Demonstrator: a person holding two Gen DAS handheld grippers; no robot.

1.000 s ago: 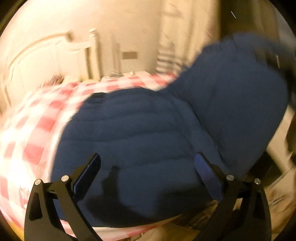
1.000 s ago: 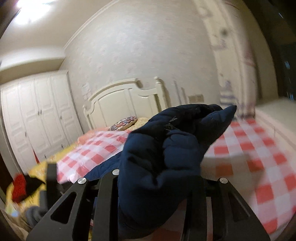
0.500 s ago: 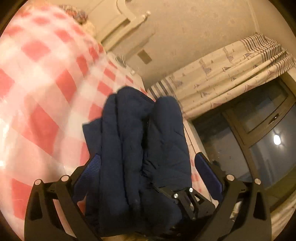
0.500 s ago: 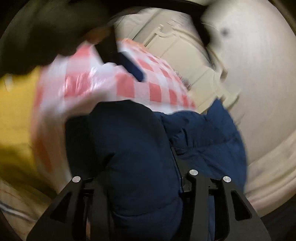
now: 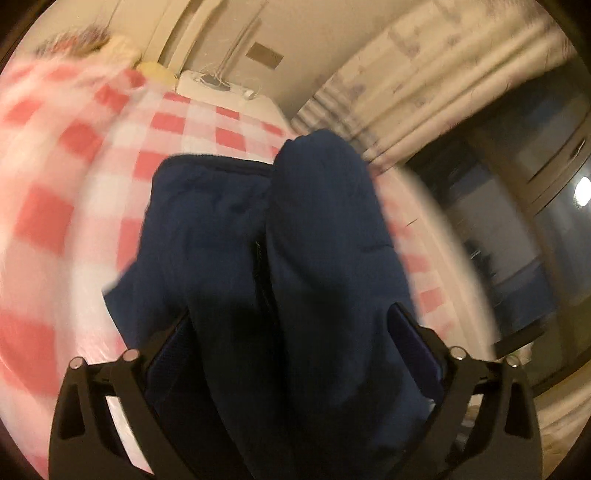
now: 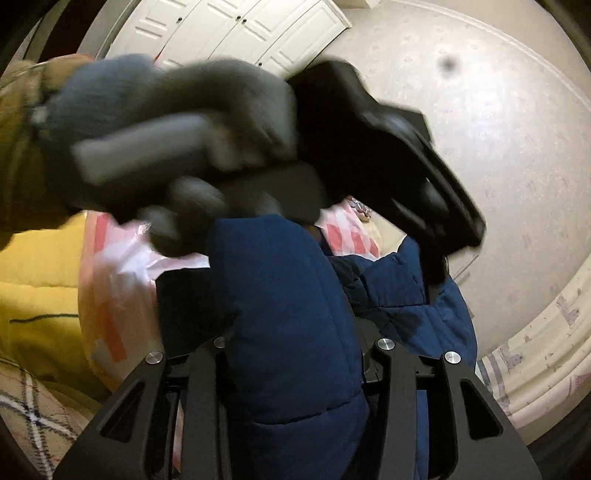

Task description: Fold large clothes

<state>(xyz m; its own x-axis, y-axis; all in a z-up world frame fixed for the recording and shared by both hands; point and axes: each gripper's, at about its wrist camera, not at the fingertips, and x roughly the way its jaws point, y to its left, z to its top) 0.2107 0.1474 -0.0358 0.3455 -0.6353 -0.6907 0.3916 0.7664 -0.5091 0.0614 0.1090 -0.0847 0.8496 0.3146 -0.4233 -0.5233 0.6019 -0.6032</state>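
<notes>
A navy puffer jacket (image 5: 258,258) lies bunched in two thick folds on the red-and-white checked bed cover (image 5: 74,177). My left gripper (image 5: 291,332) straddles the near end of the bundle. Its jaws are closing and both blue pads (image 5: 413,339) touch the padding. In the right wrist view, my right gripper (image 6: 295,354) is shut on a thick fold of the jacket (image 6: 280,302). Just above it a hand in a grey glove (image 6: 147,122) holds the left tool, whose tips reach down into the jacket and are hidden.
A white nightstand (image 5: 221,96) with cables stands past the bed, with a patterned curtain (image 5: 424,85) and a dark window (image 5: 535,221) to the right. Yellow bedding (image 6: 37,295) and a plaid cloth (image 6: 29,406) lie left of the jacket. A white wardrobe (image 6: 240,29) stands behind.
The right gripper rolled and came down with its fold from high above the bed. The left gripper swung over to the folded bundle and its jaws narrowed around it.
</notes>
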